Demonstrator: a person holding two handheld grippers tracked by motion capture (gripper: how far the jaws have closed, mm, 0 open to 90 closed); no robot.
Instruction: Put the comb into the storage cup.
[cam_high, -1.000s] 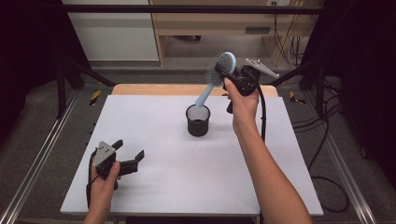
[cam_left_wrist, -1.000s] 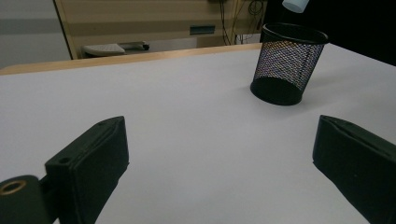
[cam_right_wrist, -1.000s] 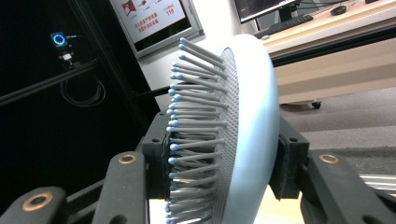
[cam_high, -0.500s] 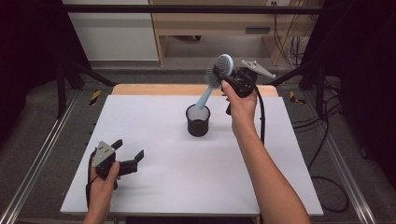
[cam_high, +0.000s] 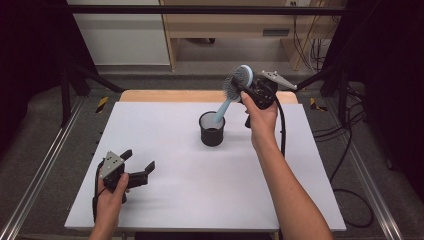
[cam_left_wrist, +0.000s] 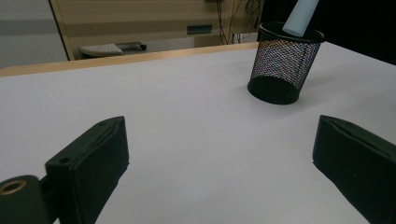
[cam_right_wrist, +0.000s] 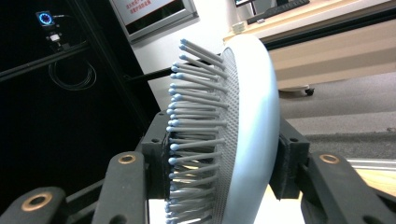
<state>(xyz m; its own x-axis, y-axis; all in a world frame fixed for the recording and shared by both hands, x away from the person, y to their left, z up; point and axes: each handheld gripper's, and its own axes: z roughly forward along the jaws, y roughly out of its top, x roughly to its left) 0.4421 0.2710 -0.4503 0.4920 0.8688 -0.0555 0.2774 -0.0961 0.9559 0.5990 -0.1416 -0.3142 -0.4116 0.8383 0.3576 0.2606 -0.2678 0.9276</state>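
Observation:
A light-blue hairbrush (cam_high: 238, 80) is held tilted above the back middle of the white table (cam_high: 200, 190). My right gripper (cam_high: 245, 88) is shut on its bristled head (cam_right_wrist: 243, 126), one jaw on the bristle side and one on the smooth back. The handle (cam_left_wrist: 301, 16) slants down to the mouth of a black mesh cup (cam_high: 212, 130), which stands upright (cam_left_wrist: 279, 65). My left gripper (cam_high: 138, 160) rests at the table's front left, open, with nothing between its jaws (cam_left_wrist: 219, 154).
A wooden strip (cam_high: 165, 95) runs along the table's far edge. Metal rails (cam_high: 40, 170) flank both sides. Black frame poles and cables (cam_high: 345, 135) stand at the right. Bare white surface lies between my left gripper and the cup.
My right hand has shifted slightly, lowering the brush so its handle tip sits at the cup's mouth. The left gripper has stayed put.

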